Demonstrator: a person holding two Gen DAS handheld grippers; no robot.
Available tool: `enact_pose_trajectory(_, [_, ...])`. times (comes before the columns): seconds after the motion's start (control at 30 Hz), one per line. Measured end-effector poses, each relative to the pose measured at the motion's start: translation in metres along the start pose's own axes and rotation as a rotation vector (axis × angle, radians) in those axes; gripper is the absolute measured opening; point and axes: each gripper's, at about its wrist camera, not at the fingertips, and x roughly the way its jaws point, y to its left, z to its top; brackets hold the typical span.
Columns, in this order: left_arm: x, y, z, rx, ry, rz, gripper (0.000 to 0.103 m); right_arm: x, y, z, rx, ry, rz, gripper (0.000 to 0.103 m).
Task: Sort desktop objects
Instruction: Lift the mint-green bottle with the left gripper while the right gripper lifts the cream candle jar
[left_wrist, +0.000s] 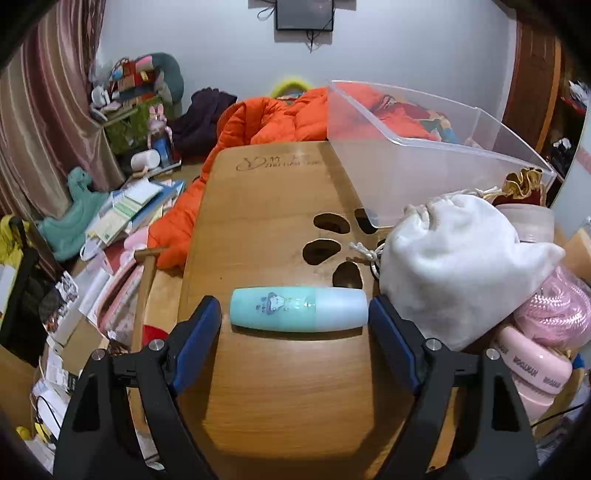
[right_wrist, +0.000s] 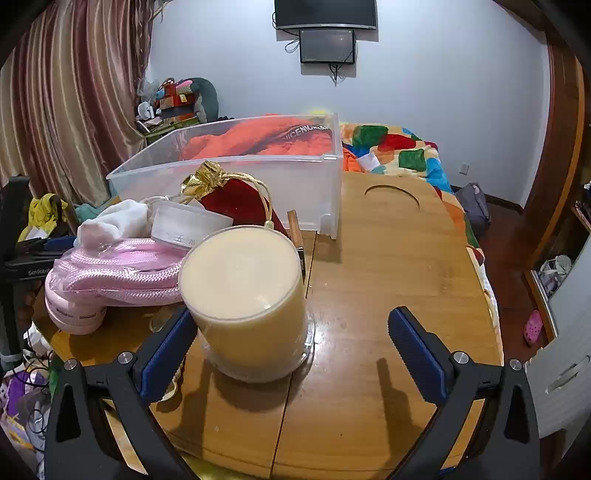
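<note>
A teal and pale-blue bottle (left_wrist: 298, 308) lies on its side on the wooden table (left_wrist: 266, 206). My left gripper (left_wrist: 294, 314) is open with one blue finger at each end of the bottle, not clamped. In the right wrist view a cream cylindrical jar (right_wrist: 245, 299) stands upright on the table (right_wrist: 388, 258). My right gripper (right_wrist: 291, 325) is open; its left finger is right beside the jar, its right finger well clear. A clear plastic bin (left_wrist: 417, 155) stands at the back; it also shows in the right wrist view (right_wrist: 236, 173).
A white drawstring pouch (left_wrist: 454, 262), pink rope bundle (right_wrist: 118, 269), pink case (left_wrist: 532, 365) and red velvet pouch (right_wrist: 236, 203) crowd the space between the grippers. An orange jacket (left_wrist: 266, 122) lies behind the table. Clutter covers the floor at left.
</note>
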Motion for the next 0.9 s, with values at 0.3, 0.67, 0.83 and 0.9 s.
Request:
enact_pose_trajectory(0.3, [0.002,0.000,-0.001,-0.007,-0.003,-0.014,0.093,0.004,0.005,0.003,-0.006,-0.015,0.028,0.089])
enact_pose_trajectory(0.67, [-0.002,0.000,-0.003,0.000,-0.038,-0.021,0.073,0.002,0.009,0.006,-0.008,-0.024,0.061,0.055])
enact_pose_trajectory(0.83, [-0.003,0.000,-0.003,-0.001,-0.035,-0.022,0.073,0.002,-0.001,0.009,0.035,-0.012,0.078,0.055])
enact_pose_trajectory(0.9, [-0.004,0.000,-0.003,-0.005,-0.035,-0.014,0.073,0.002,-0.004,0.010,0.045,-0.003,0.076,0.055])
